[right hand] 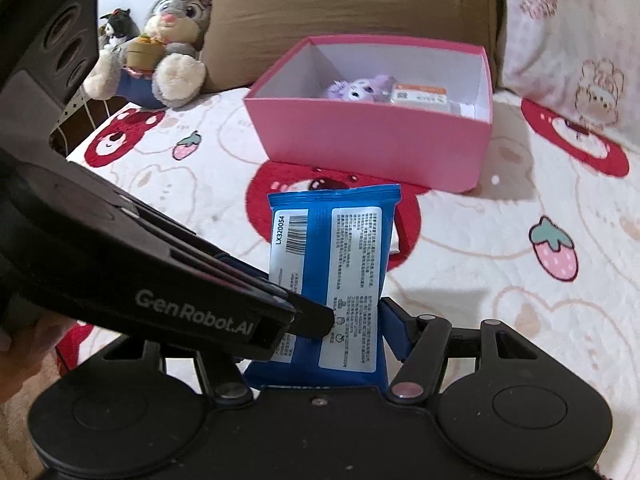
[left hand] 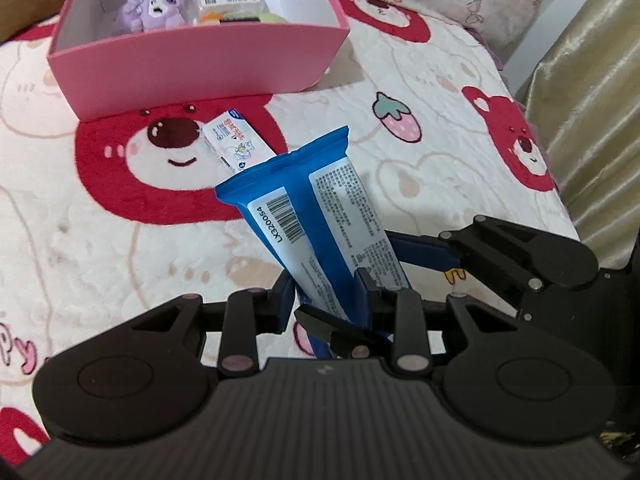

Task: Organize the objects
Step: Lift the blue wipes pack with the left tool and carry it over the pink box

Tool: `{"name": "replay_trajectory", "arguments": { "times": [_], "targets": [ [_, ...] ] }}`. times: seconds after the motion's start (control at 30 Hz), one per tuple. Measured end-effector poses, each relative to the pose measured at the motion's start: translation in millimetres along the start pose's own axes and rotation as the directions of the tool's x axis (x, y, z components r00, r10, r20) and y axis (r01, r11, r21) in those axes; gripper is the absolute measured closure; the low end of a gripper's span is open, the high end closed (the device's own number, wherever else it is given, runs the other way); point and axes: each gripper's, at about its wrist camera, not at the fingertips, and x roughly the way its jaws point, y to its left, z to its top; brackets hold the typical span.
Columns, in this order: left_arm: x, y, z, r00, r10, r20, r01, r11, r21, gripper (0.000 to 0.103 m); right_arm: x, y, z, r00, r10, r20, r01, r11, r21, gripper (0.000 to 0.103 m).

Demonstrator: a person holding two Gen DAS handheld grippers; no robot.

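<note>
— Both tongs are on one thing?
— Yes. Left gripper [left hand: 326,294] has its blue-padded fingers pinching the lower end of the blue packet [left hand: 316,216], which tilts up and away, barcode side showing. Right gripper [right hand: 356,330] is clamped on that same packet [right hand: 344,264], one finger on each side of its bottom part; in the left view it [left hand: 404,256] comes in from the right.
— And beyond it?
— Small white carton [left hand: 234,142] lies on the bear-print blanket [left hand: 120,248], partly behind the packet's top. Farther back sits the open pink box [right hand: 372,148], holding a purple plush [left hand: 158,6] beside a labelled pack [left hand: 228,0].
— Anything else?
— Grey rabbit plush [right hand: 176,40] against a brown cushion [right hand: 360,12].
</note>
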Motion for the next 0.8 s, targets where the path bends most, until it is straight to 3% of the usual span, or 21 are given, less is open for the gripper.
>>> {"name": "replay_trajectory", "arguments": {
  "times": [0.37, 0.8],
  "targets": [
    [-65, -6, 5, 0.999, -0.008, 0.041, 0.007, 1.0, 0.014, 0.073, -46, 37, 30, 0.999, -0.027, 0.023, 0.029, 0.996, -0.089, 0.036],
    [-114, 13, 62, 0.985, 0.057, 0.163, -0.059, 0.998, 0.007, 0.072, -49, 55, 102, 0.989, -0.038, 0.143, 0.059, 0.988, -0.146, 0.036]
  ]
}}
